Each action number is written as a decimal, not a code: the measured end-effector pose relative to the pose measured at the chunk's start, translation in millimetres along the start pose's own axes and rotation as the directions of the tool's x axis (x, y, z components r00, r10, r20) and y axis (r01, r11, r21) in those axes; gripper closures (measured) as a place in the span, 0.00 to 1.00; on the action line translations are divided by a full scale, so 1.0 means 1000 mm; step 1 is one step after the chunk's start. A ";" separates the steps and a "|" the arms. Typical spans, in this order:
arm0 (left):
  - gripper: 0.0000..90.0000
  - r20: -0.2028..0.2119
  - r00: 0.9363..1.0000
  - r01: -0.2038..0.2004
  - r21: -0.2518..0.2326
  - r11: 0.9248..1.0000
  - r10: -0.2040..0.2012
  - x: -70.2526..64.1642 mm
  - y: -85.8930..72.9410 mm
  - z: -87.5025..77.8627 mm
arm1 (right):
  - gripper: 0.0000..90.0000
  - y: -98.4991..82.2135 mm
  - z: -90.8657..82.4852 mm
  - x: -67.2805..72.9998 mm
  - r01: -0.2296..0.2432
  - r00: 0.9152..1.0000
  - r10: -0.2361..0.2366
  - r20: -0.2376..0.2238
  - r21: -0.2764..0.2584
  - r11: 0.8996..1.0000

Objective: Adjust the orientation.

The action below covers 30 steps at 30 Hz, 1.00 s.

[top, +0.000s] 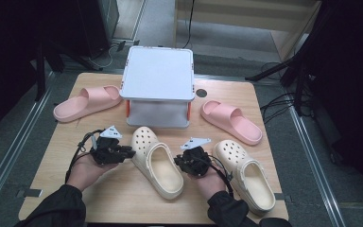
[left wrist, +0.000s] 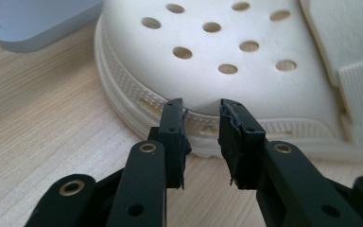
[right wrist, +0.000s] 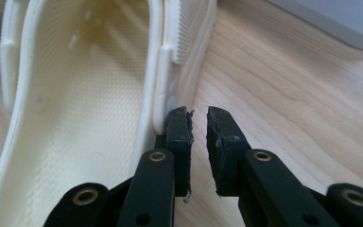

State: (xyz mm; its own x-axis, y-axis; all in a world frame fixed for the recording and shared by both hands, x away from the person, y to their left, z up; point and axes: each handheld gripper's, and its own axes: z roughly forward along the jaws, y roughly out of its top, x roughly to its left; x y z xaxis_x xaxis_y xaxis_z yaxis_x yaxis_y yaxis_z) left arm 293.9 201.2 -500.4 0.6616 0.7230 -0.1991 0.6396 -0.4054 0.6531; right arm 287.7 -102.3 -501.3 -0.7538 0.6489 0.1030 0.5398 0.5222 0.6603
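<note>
Wooden counter (top: 123, 198) carries a cream clog (top: 157, 161) just before the grey stand (top: 158, 75), toe toward it, heel toward the person. Left gripper (top: 131, 153) at its toe and right gripper (top: 179, 161) at its side both have fingers slightly parted, gripping nothing.

Right cream clog's (top: 246, 170) heel behind the sleeve (top: 231, 210).

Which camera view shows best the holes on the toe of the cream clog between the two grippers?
The left gripper view: the clog is close, and its toe holes are large and sharp. The high view shows the whole clog with tiny holes. The right gripper view shows its inside and side wall, not the toe.
</note>
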 end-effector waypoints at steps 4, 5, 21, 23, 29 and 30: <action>0.78 -0.011 1.000 0.012 -0.009 1.000 -0.012 0.003 0.000 -0.001 | 0.85 0.000 0.003 0.006 -0.011 1.000 0.012 -0.020 0.002 1.000; 0.78 -0.012 1.000 0.013 -0.012 1.000 -0.013 0.003 0.000 0.000 | 0.85 0.000 0.005 0.009 -0.006 1.000 0.006 -0.019 0.000 1.000; 0.78 -0.026 0.997 0.067 -0.031 0.997 -0.068 0.017 0.006 0.001 | 0.82 0.001 0.015 0.032 0.041 0.996 -0.042 -0.085 -0.013 0.999; 0.77 -0.023 0.998 0.064 -0.028 0.998 -0.065 0.017 0.007 0.000 | 0.80 0.001 0.016 0.031 0.051 0.995 -0.052 -0.087 -0.012 0.999; 0.66 0.007 0.998 0.059 -0.062 0.996 -0.059 0.015 0.009 -0.012 | 0.74 0.004 0.008 0.026 0.051 0.993 -0.055 -0.106 -0.048 0.998; 0.66 0.011 0.998 0.063 -0.070 0.996 -0.062 0.015 0.008 -0.015 | 0.72 0.005 0.006 0.025 0.050 0.992 -0.056 -0.109 -0.051 0.997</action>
State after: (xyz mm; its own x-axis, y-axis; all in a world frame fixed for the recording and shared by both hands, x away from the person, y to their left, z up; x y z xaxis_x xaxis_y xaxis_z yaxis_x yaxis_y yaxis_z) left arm 303.0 216.7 -487.0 0.6246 0.7408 -0.2471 0.6509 -0.3190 0.6889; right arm 273.6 -79.7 -499.9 -0.8191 0.5545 0.1469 0.4815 0.5254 0.7015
